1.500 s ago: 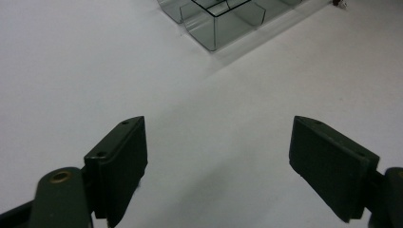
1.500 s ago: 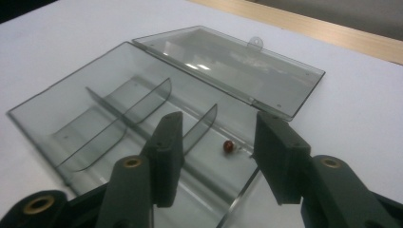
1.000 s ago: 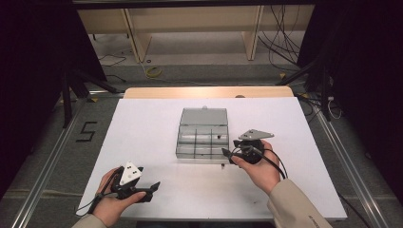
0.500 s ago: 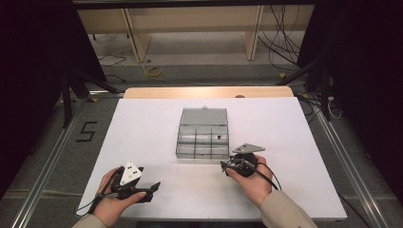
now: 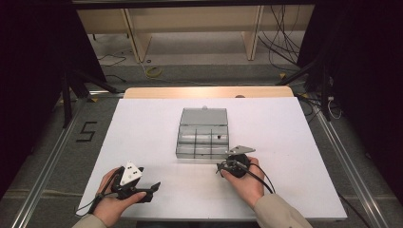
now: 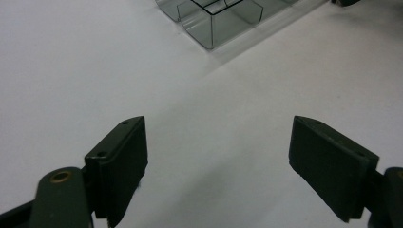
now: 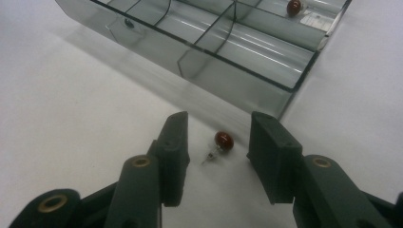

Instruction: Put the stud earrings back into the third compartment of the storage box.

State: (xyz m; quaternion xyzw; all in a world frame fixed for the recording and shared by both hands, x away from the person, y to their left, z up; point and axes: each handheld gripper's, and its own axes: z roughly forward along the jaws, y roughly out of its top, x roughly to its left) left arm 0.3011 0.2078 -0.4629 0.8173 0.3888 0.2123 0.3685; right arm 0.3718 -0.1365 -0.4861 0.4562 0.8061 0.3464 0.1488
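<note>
A clear plastic compartment box (image 5: 202,135) stands open at the middle of the white table. Just in front of its near wall (image 7: 228,71) lies a small dark red bead stud (image 7: 223,140) on the table. My right gripper (image 7: 218,124) is open, its jaws standing on either side of the stud without touching it. A second red bead (image 7: 293,6) rests in a far compartment of the box, seen from above as a dark dot (image 5: 218,136). In the high view the right gripper (image 5: 220,167) sits by the box's front right corner. My left gripper (image 6: 216,126) is wide open over bare table.
The left gripper (image 5: 153,191) rests near the table's front left, well away from the box corner (image 6: 214,23). The white tabletop (image 5: 294,142) has free room on both sides of the box. Metal rails (image 5: 349,175) and dark floor border the table.
My right gripper has moved from the box's right front corner down toward the person and a little left, onto the table in front of the box. The left gripper has stayed put.
</note>
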